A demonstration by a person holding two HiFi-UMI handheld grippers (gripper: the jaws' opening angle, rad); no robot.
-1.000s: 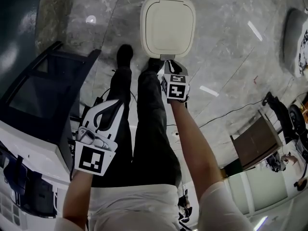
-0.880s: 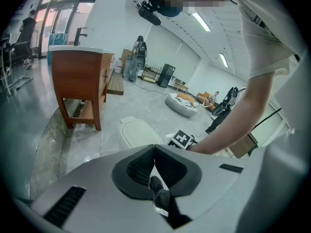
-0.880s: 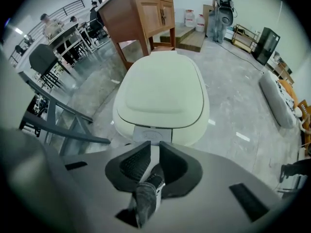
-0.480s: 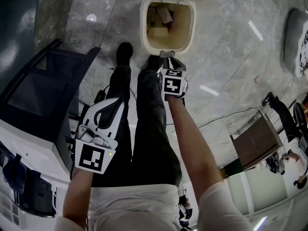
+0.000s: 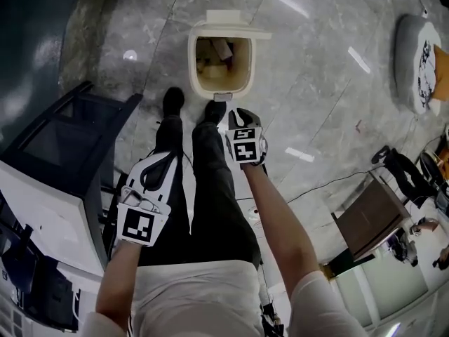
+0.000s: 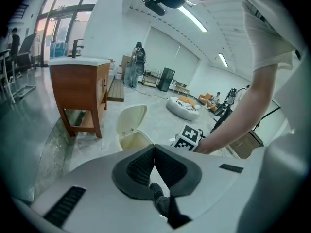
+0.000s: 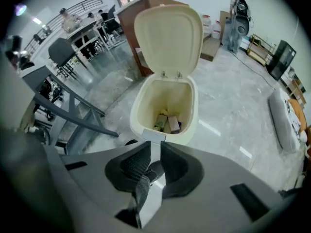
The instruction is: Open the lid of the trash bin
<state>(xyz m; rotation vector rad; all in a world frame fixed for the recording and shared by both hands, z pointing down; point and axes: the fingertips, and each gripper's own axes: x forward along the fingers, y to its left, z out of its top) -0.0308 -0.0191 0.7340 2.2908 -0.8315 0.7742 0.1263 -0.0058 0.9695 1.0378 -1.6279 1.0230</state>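
Cream plastic trash bin (image 7: 190,118) stands on the grey marble floor (image 5: 316,83) just before the person's black shoes (image 5: 212,111), its hinged lid (image 7: 167,38) upright. Right gripper (image 7: 155,152), jaws slightly parted and empty, hovers near the bin's front edge; a nudge there could drop the lid. Left gripper (image 6: 154,149) is closed on nothing.

- Bin (image 5: 191,65) and lid (image 7: 167,38): smooth cream plastic, faint sheen.
- Floor (image 5: 316,83): grey veined stone, polished and glossy.
- Left tongs (image 6: 154,148): smooth pale plastic shell; pads (image 6: 138,168) black, ribbed, matt.
- Cabinet (image 6: 80,89), ten o'clock of the bin in the left gripper view: brown wood, satin.
- Trousers (image 5: 210,188): dark matt cloth.
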